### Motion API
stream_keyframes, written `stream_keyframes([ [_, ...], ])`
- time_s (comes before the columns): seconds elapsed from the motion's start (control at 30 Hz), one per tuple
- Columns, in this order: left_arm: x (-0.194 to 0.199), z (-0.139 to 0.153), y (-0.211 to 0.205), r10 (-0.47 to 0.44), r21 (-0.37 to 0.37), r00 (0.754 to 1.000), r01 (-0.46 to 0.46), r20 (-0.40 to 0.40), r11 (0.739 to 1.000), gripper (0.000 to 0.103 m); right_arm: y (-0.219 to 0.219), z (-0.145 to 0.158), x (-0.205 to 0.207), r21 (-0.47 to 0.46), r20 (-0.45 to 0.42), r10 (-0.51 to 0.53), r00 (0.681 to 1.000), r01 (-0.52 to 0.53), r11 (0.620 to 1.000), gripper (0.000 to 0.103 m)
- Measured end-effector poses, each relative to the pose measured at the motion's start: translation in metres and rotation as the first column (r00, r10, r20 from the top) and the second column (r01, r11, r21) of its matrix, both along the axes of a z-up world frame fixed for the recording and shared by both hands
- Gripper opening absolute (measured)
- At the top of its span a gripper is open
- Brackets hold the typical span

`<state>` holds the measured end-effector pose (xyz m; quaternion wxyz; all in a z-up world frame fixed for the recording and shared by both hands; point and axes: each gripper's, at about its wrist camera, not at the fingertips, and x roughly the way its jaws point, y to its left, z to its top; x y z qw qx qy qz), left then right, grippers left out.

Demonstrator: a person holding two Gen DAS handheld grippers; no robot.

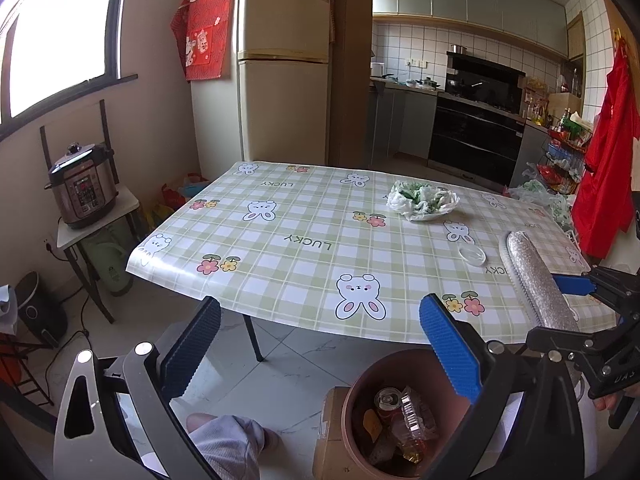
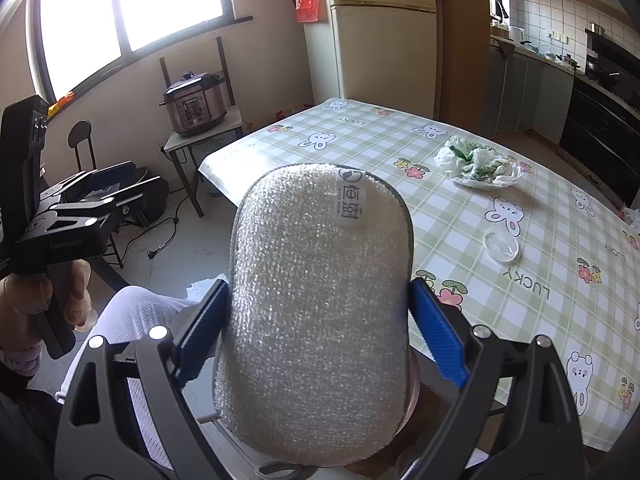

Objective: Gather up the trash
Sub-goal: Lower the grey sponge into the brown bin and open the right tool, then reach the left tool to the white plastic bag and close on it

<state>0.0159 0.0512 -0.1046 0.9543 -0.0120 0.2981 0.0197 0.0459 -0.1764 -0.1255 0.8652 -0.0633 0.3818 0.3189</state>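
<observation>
Left gripper is wide open with nothing between the pads, hanging just off the near edge of the table, above and a bit left of the terracotta-coloured bin. The bin sits on a cardboard box down by the person's knee and already holds a drink can, a crumpled clear plastic tray and some other scraps.

Right gripper is clamped on a silvery scrub sponge, pads squeezing its two long sides, sponge poking forward over the table's near edge.

What's left on the table looks like a small clear plastic lid (easy to miss, it's nearly invisible on the check cloth) and a white plastic bag with green scraps further back.

My guess for the step in hand: the sponge sweeps that lid toward the near edge and into the bin. I'd keep the sponge flat and low so the lid doesn't skid sideways, and line the sweep up with the bin mouth first.

Room-wise: the tablecloth overhangs the edge and curls at the left corner, so don't snag it. Plenty of open table on the left and middle. The tight spot is the near-right corner, where both grippers and the bin crowd together.
</observation>
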Motion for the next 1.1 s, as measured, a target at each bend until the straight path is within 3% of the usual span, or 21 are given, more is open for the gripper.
stream_keyframes([
  [0.43,0.001,-0.003,0.009,0.023,-0.023,1.000,-0.023,-0.008,0.999,0.097,0.013,-0.003,-0.001,-0.023,-0.017,0.031,0.999,-0.032,0.999,0.089],
  [1.1,0.001,-0.008,0.012,0.041,-0.029,0.999,-0.042,-0.016,0.999,0.097,0.009,-0.007,0.001,-0.041,-0.009,-0.001,1.000,0.001,0.999,0.093],
])
